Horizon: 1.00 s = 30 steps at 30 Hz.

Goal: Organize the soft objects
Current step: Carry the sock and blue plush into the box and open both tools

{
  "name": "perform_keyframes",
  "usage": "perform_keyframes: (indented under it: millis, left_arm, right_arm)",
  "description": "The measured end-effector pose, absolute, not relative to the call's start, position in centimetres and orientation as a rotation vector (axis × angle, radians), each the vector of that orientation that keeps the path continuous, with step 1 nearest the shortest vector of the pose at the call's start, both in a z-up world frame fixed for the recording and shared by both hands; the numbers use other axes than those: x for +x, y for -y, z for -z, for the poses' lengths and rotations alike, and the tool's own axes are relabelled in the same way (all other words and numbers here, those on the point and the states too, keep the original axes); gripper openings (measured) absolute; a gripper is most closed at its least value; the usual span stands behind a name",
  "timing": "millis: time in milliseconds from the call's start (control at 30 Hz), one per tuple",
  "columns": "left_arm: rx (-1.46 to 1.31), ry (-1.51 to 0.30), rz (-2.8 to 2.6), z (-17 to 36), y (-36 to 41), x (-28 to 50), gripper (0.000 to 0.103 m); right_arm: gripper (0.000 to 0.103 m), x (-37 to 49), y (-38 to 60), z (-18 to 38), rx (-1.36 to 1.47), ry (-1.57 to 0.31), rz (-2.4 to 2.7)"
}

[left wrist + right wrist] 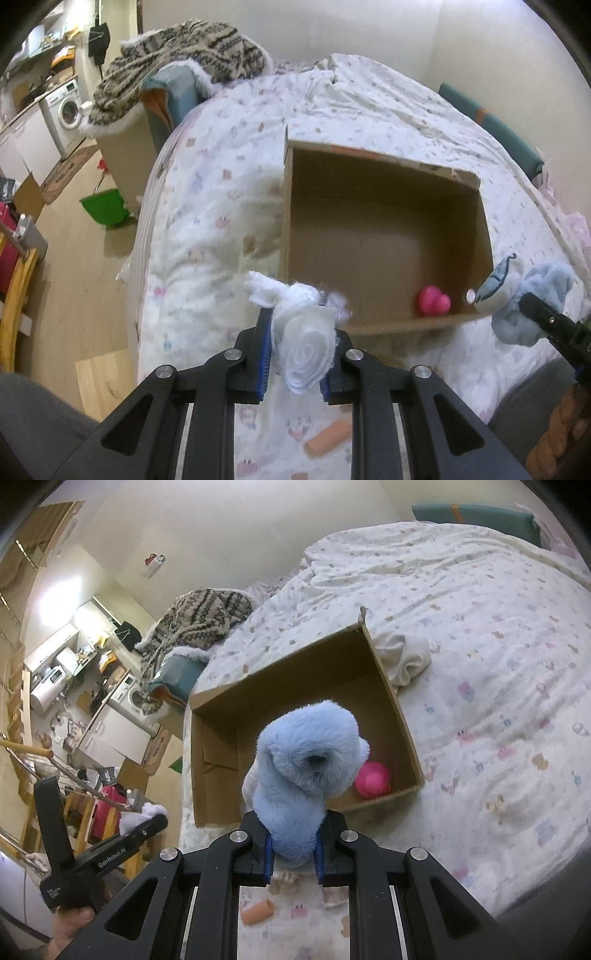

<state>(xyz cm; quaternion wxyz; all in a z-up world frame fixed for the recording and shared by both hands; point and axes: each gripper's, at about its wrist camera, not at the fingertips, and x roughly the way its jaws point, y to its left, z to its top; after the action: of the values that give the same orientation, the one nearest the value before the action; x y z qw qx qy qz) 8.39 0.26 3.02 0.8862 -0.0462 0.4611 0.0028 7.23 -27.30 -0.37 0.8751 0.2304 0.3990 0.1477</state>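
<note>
An open cardboard box [388, 173] [391, 698] lies on the bed with a pink ball [434, 301] [373, 779] in its near corner. My left gripper [295, 343] is shut on a rolled white cloth [306, 347], held just before the box's near-left corner. My right gripper [293, 834] is shut on a light blue plush toy [303, 775], held above the box's near edge; the toy also shows in the left wrist view [524, 299]. An orange soft cylinder [327, 441] [256, 912] lies on the quilt below the grippers.
The bed has a white patterned quilt [480, 664]. A crumpled cream cloth [404, 657] lies beside the box's far side. A patterned blanket [177, 51] hangs over a chair at the bed's head. A green bin [105, 208] stands on the wooden floor at left.
</note>
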Motion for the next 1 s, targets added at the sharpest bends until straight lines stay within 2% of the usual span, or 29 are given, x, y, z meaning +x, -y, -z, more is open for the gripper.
perform_keyframes:
  millis: [300,733,1000]
  left_arm:
    - [-0.025,-0.93,0.038,-2.7,2.3,12.4,0.019]
    - [-0.013,-0.936,0.08,1.9,4.2,15.2,0.019]
    - [-0.005,-0.952,0.098,3.0,4.6,15.7,0.019]
  right_arm:
    - [0.018,10.7,27.1,0.9,0.427,-0.814,-0.294]
    - [0.018,13.7,26.1,5.6,0.374,-0.931,-0.258]
    - [0.018,14.1,25.2,7.0,0.327,-0.973,-0.253]
